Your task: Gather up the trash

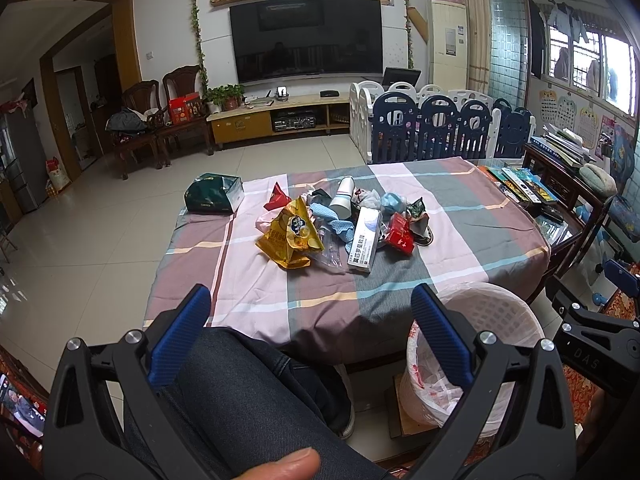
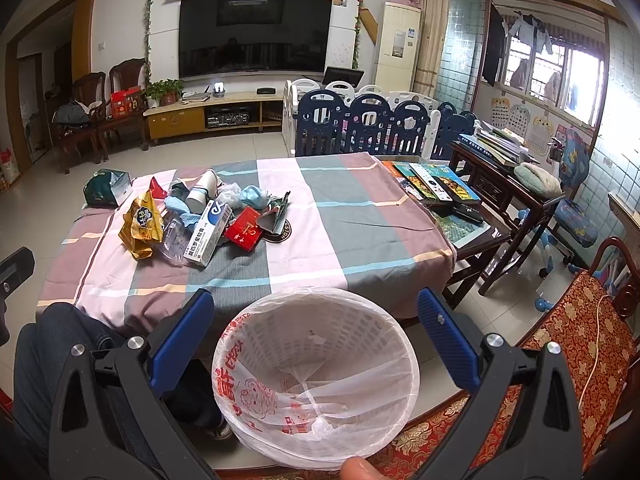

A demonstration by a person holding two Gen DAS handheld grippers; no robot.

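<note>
Below, both tools, left [image 1: 311, 312] and right [image 2: 316, 316], gape over the bag-lined white basket [image 2: 316, 364], bare inside.

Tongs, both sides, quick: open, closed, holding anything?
Left tongs: open, holding nothing, back from the trash pile.
Right tongs: open, holding nothing, above the lined bin.

Yellow snack bag [image 1: 289, 236], red packet [image 1: 400, 232], white bin [image 2: 316, 372], pink-grey checked tablecloth [image 2: 360, 224]
</note>
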